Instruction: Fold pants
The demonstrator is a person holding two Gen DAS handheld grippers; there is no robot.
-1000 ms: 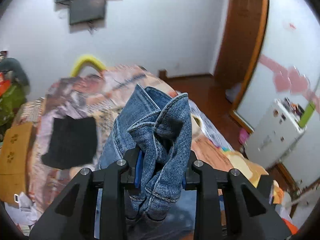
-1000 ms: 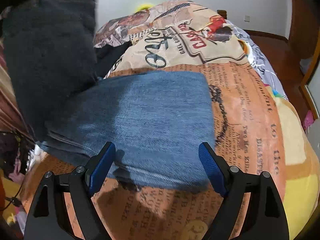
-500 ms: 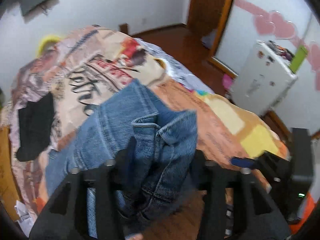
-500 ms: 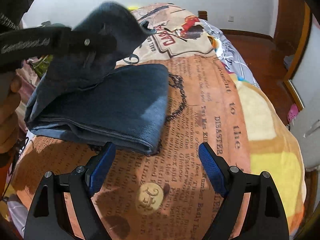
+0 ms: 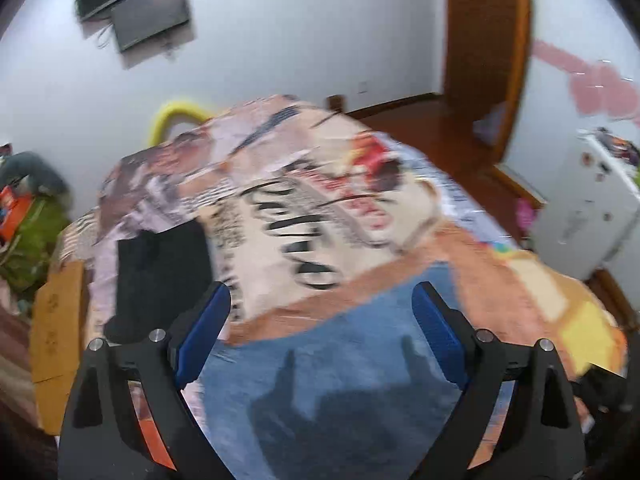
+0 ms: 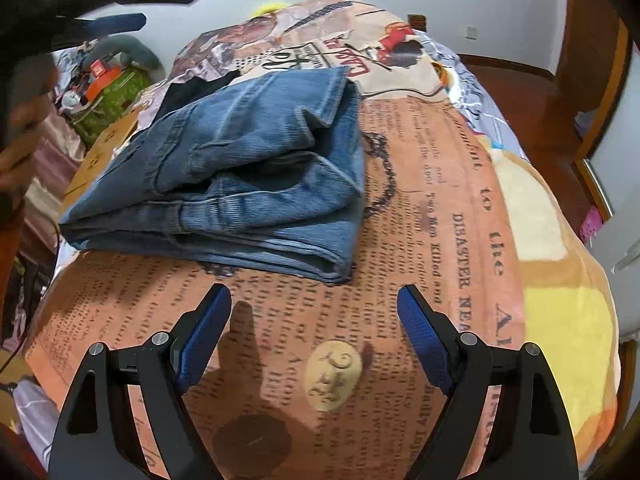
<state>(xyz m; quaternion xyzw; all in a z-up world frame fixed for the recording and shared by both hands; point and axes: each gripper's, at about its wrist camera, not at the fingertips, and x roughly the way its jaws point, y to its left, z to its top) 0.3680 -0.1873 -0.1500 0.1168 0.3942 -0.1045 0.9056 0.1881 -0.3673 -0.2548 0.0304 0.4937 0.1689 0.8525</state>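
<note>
The blue jeans (image 6: 248,168) lie folded in a thick stack on the printed blanket (image 6: 460,240), seen in the right wrist view ahead of and left of my right gripper (image 6: 314,312). That gripper is open and empty, hovering over bare blanket near the stack's front edge. My left gripper (image 5: 320,312) is open and empty above the jeans (image 5: 340,380), which fill the lower part of its blurred view. The left gripper also shows high at the top left of the right wrist view (image 6: 120,4).
A black garment (image 5: 160,272) lies on the bed's left side. A cardboard piece (image 5: 56,340) sits at the left bed edge, clutter (image 6: 108,84) beyond it. A white cabinet (image 5: 588,216) and wooden door (image 5: 480,40) stand to the right.
My left gripper has opened and let go of the jeans, which now lie folded over on the stack. It has lifted away. The right gripper has drawn back a little, still open.
</note>
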